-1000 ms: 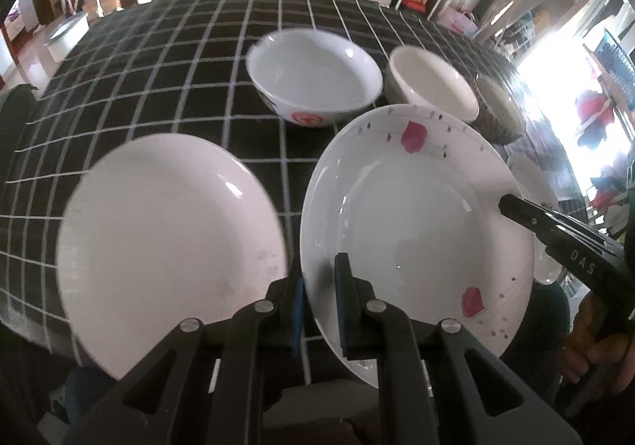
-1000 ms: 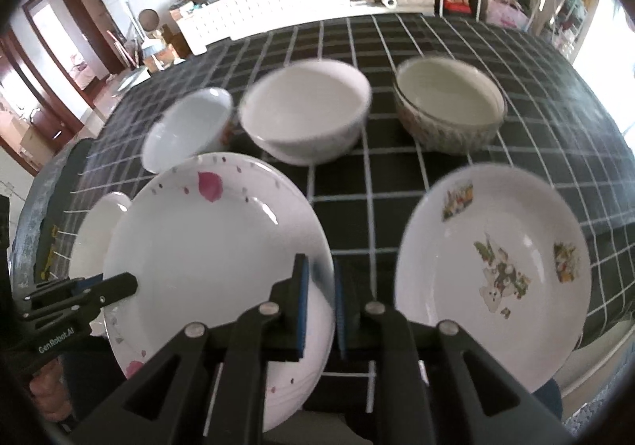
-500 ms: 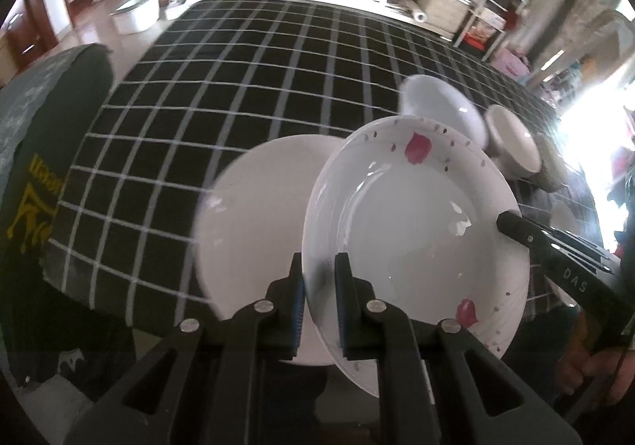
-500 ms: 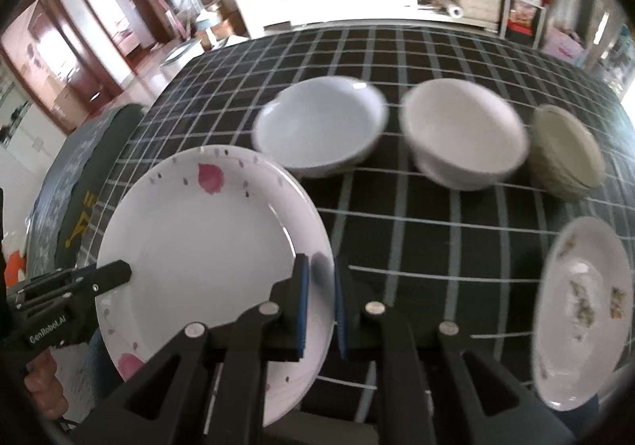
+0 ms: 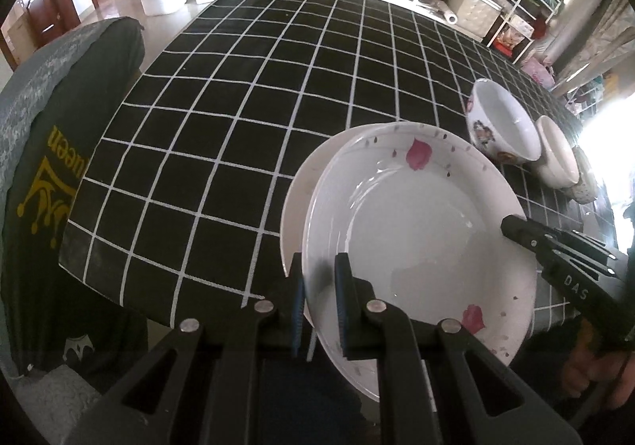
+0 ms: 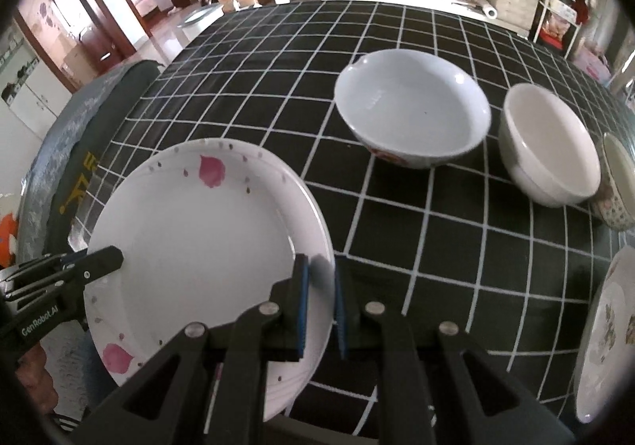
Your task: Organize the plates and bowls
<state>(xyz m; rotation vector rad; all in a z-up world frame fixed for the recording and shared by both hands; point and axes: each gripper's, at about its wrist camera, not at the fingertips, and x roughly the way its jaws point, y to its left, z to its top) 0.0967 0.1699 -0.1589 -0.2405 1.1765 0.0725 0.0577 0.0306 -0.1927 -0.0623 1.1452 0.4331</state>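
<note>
With my left gripper (image 5: 319,302) and right gripper (image 6: 319,304) both clamped on the petal plate (image 5: 416,231) over the plain plate (image 5: 295,183), I should lower it level, centred, releasing together.

– where's open room?
– bare bench (image 5: 246,96) to the left and far side.
– and blocked?
– three bowls in a row on the right: large bowl (image 6: 412,116), cream bowl (image 6: 551,147), patterned bowl (image 6: 619,183).

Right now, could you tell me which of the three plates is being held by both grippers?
The pink-petal plate: the left gripper and right gripper clamp its opposite rims. The plain white plate lies beneath it; the cartoon-print plate sits apart, untouched.
</note>
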